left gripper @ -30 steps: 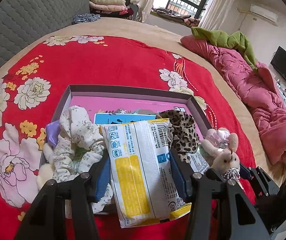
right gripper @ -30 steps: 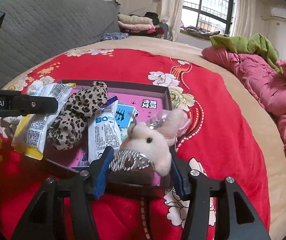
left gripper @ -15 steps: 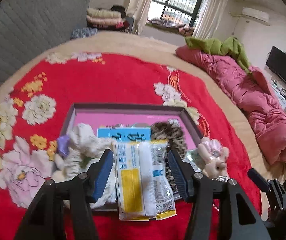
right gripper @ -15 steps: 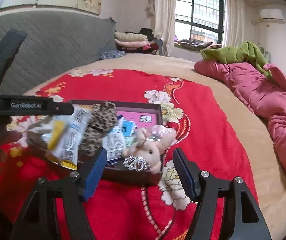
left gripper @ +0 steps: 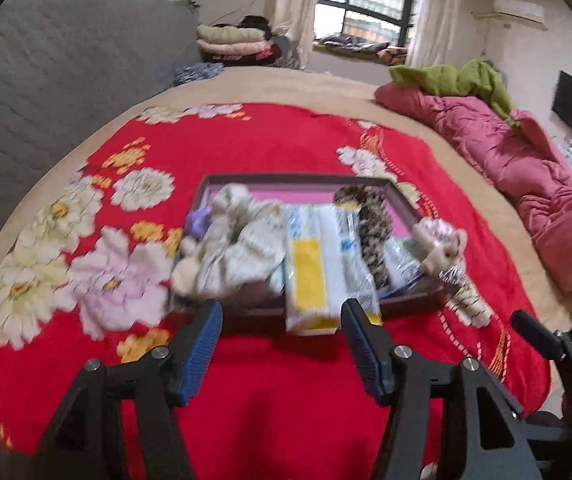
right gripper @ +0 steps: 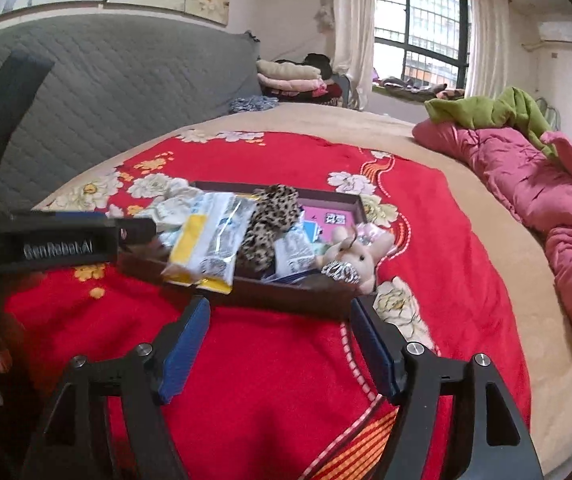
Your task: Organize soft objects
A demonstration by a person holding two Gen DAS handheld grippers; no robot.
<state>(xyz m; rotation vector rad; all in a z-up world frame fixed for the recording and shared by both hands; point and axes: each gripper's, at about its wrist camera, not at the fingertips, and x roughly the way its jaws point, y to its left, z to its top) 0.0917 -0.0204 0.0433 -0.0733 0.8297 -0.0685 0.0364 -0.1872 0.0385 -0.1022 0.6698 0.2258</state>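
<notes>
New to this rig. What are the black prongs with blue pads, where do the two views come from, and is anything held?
No robot arm: a person carries a two-finger gripper in each hand, each with a fisheye camera looking along its fingers. One view shows the left gripper, the other the right gripper. Both hover over a red floral blanket on a bed; their jaws are opening with nothing between them. Ahead sits a shallow dark box with a pink floor holding a white-and-yellow plastic packet, a leopard-print fabric piece, a cream floral scrunchie and a small pink plush bunny at its near corner.

Red floral blanket (left gripper: 270,148), leopard-print scrunchie (left gripper: 372,224)
</notes>
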